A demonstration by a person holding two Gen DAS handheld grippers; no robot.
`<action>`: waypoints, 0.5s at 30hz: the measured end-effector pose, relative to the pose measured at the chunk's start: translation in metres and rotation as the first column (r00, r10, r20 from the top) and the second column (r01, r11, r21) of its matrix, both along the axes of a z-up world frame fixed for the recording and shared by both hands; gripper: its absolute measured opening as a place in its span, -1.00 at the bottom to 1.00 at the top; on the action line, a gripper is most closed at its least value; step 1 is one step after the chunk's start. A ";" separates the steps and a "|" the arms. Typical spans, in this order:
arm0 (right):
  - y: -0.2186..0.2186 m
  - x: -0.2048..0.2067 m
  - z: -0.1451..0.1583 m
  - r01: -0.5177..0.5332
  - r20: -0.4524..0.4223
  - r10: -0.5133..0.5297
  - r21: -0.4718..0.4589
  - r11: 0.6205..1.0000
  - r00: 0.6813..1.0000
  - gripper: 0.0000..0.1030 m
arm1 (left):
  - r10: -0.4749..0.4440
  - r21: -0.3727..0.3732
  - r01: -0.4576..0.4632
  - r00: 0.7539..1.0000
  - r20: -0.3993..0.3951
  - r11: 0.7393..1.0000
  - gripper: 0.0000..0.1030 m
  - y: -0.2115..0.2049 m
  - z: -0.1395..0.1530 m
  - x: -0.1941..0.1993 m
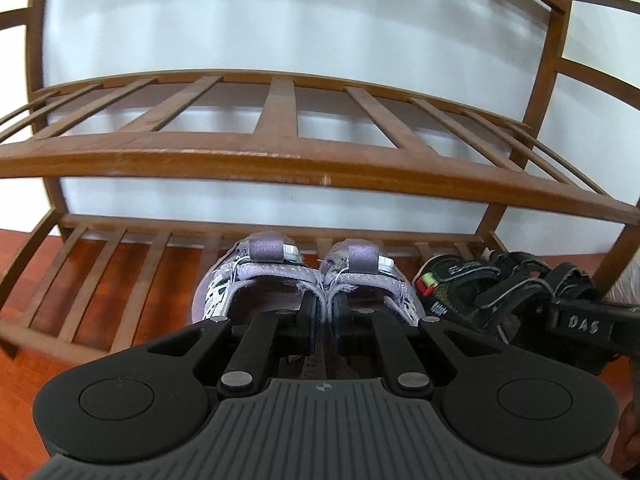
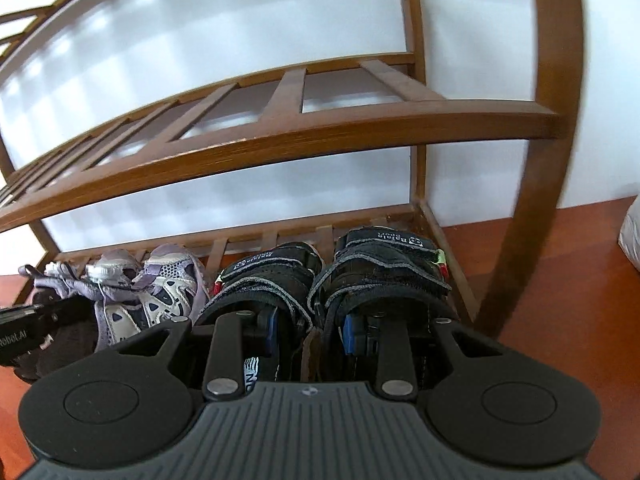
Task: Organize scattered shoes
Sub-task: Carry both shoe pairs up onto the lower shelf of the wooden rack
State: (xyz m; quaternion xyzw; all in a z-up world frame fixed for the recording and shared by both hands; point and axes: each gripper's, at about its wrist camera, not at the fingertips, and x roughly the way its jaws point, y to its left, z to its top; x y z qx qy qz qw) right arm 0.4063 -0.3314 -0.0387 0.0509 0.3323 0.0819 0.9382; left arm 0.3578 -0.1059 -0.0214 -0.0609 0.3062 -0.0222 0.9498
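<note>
So, two pairs parked side by side on the bottom shelf (image 1: 96, 268) of the wooden rack (image 1: 280, 160). Left gripper (image 1: 325, 312) pinching the touching inner collars of the purple shoes (image 1: 256, 284), one finger (image 1: 309, 314) down inside each shoe, jaws nearly closed on them. Right gripper (image 2: 316, 328) doing the same with the black sandals (image 2: 380, 264): a blue-padded finger (image 2: 352, 332) in each, jaws clamped on the two inner walls and a brown tag between. Sandals tucked against the rack's right end, purple pair just to their left. Red-brown floor (image 2: 560, 280) underneath, white wall (image 1: 280, 20) behind.
</note>
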 end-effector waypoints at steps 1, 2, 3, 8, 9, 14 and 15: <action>0.002 0.004 -0.003 0.001 0.002 -0.001 -0.006 1.000 1.000 -0.34 | -0.013 0.001 0.013 0.999 0.029 1.000 -0.93 -0.001 0.000 0.002; 0.004 0.007 -0.007 0.002 0.003 -0.002 -0.012 1.000 1.000 -0.34 | -0.029 0.002 0.029 0.997 0.068 1.000 -1.00 -0.002 0.001 0.002; 0.006 0.013 -0.011 0.006 0.004 -0.006 -0.015 1.000 1.000 -0.34 | -0.048 0.019 0.047 0.993 0.109 0.999 -1.00 -0.006 0.004 0.003; 0.004 0.026 -0.028 0.022 -0.002 -0.022 -0.005 1.000 1.000 -0.34 | -0.071 0.028 0.068 0.990 0.126 0.997 -1.00 -0.016 0.008 0.016; 0.003 0.029 -0.031 0.026 -0.008 -0.026 -0.007 1.000 1.000 -0.34 | -0.072 0.027 0.070 0.991 0.110 0.997 -1.00 -0.016 0.005 0.018; 0.004 0.031 -0.034 0.021 -0.011 -0.021 -0.031 0.999 1.000 -0.33 | -0.059 0.030 0.057 0.997 0.048 0.998 -0.99 -0.013 -0.008 0.019; 0.004 0.032 -0.034 0.019 -0.021 -0.020 -0.034 0.999 1.000 -0.31 | -0.054 0.028 0.053 0.998 0.035 0.998 -0.99 -0.012 -0.010 0.019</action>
